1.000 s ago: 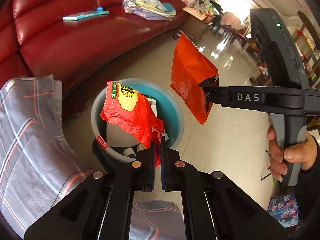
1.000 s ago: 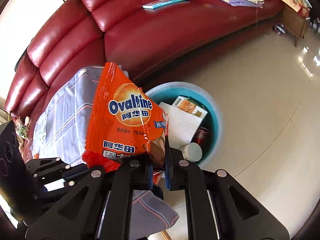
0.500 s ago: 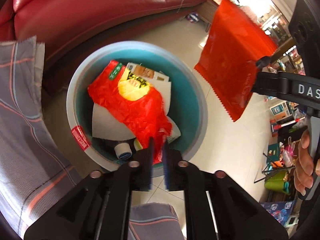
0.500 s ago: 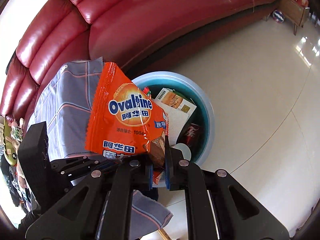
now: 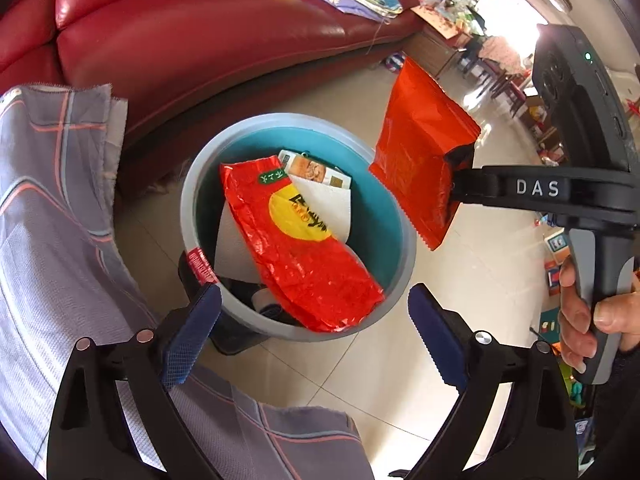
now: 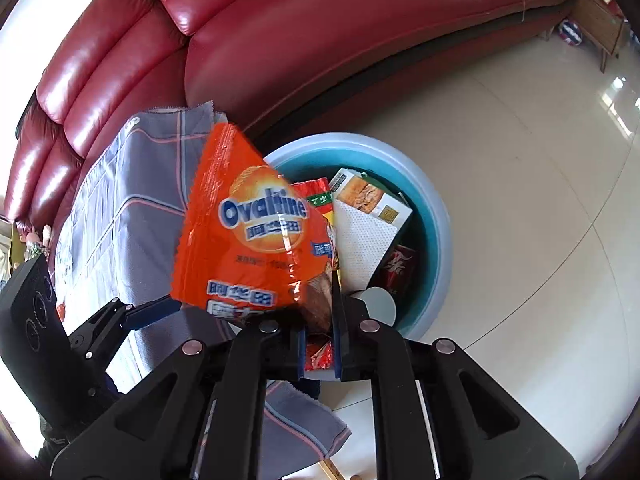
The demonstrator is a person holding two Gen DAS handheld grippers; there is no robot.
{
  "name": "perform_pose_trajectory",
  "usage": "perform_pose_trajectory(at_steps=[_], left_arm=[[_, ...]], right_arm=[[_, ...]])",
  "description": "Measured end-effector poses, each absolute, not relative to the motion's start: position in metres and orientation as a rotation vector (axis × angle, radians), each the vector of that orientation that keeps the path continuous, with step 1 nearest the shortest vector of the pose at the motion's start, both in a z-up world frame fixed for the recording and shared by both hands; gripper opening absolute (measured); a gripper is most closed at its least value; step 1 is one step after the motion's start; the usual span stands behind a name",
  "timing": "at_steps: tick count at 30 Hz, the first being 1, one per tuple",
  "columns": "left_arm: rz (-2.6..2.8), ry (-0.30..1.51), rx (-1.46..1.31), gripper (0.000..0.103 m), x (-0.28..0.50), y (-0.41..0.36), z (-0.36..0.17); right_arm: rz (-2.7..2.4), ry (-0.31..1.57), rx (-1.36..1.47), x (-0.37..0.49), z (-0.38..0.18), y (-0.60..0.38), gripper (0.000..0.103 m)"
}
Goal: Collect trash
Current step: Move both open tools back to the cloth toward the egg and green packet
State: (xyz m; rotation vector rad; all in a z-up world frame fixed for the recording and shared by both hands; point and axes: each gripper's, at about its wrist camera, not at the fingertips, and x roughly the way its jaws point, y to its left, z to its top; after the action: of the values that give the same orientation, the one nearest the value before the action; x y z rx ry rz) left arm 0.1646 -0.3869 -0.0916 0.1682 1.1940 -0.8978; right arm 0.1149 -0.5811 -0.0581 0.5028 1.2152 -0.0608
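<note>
one dark red leather sofa [image 5: 224, 36] fills the background, its ends cut off by the frame. one grey plaid cloth [image 5: 52, 216] covers a surface beside the bin; what lies under it is hidden. one round teal plastic bin with a grey rim [image 5: 384, 216] stands on the tiled floor, its base hidden. inside lie one crumpled red and yellow foil wrapper [image 5: 296, 248], one white paper towel [image 5: 332, 208], one printed carton [image 5: 316, 170]; lower items are hard to make out. the left gripper [image 5: 314, 334] has just been opening, jaws wide apart, nothing between them. the right gripper [image 6: 320, 344] is clamped on one orange ovaltine snack bag [image 6: 248, 236], held above the bin's edge. one hand [image 5: 592, 312] grips the right handle.
</note>
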Motion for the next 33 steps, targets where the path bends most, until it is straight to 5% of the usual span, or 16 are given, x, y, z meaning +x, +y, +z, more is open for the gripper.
perform_pose_trajectory(at_steps=[6, 8, 9, 10, 33], left_arm=[[-0.85, 1.173, 0.158, 0.095, 0.167, -0.365, -0.08], [-0.835, 1.164, 0.157, 0.095, 0.17, -0.356, -0.078], [-0.829, 1.163, 0.156, 0.095, 0.17, -0.353, -0.076], [-0.826, 1.162, 0.154, 0.095, 0.172, -0.35, -0.076], [-0.811, 1.132, 0.09, 0.097, 0.171, -0.313, -0.059]], right_arm=[[-0.031, 1.262, 0.481, 0.135, -0.072, -0.561, 0.014], [-0.029, 1.27, 0.477, 0.14, -0.073, -0.556, 0.036], [-0.033, 1.268, 0.471, 0.142, -0.073, -0.554, 0.059], [-0.038, 1.258, 0.46, 0.143, -0.071, -0.552, 0.065], [-0.152, 1.273, 0.438, 0.126, -0.04, -0.537, 0.085]])
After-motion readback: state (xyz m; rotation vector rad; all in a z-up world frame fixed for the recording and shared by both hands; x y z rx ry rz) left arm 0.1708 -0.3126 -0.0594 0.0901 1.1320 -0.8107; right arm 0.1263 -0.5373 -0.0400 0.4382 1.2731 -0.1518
